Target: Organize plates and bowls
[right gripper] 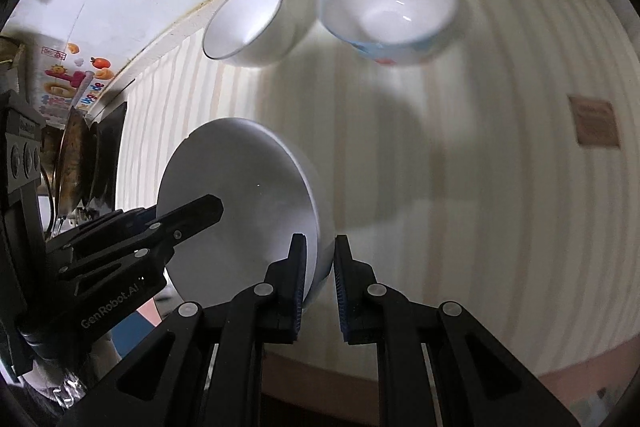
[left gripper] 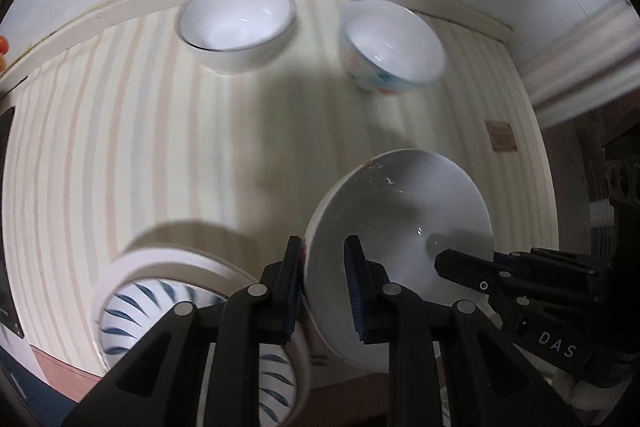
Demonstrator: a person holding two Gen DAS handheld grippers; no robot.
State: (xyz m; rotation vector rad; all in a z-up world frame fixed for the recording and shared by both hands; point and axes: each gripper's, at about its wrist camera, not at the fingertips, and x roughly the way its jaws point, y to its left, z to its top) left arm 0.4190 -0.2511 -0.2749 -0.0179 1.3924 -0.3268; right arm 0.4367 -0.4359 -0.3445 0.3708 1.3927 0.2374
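A white bowl point(left gripper: 400, 227) is held tilted above the striped mat point(left gripper: 160, 147). My left gripper point(left gripper: 324, 287) is shut on its left rim. My right gripper point(right gripper: 320, 287) is shut on the opposite rim of the same bowl point(right gripper: 240, 195). At the back stand a plain white bowl point(left gripper: 236, 23) and a bowl with a blue and red pattern point(left gripper: 392, 47); both also show in the right wrist view, the plain bowl point(right gripper: 248, 23) and the patterned bowl point(right gripper: 392, 15). A blue-striped bowl point(left gripper: 132, 303) sits below my left gripper.
A raised cream edge point(left gripper: 120, 7) borders the mat at the back, with a white wall behind. A brown label point(right gripper: 596, 127) lies on the mat at right. Pans and a colourful package point(right gripper: 72, 83) stand at the far left.
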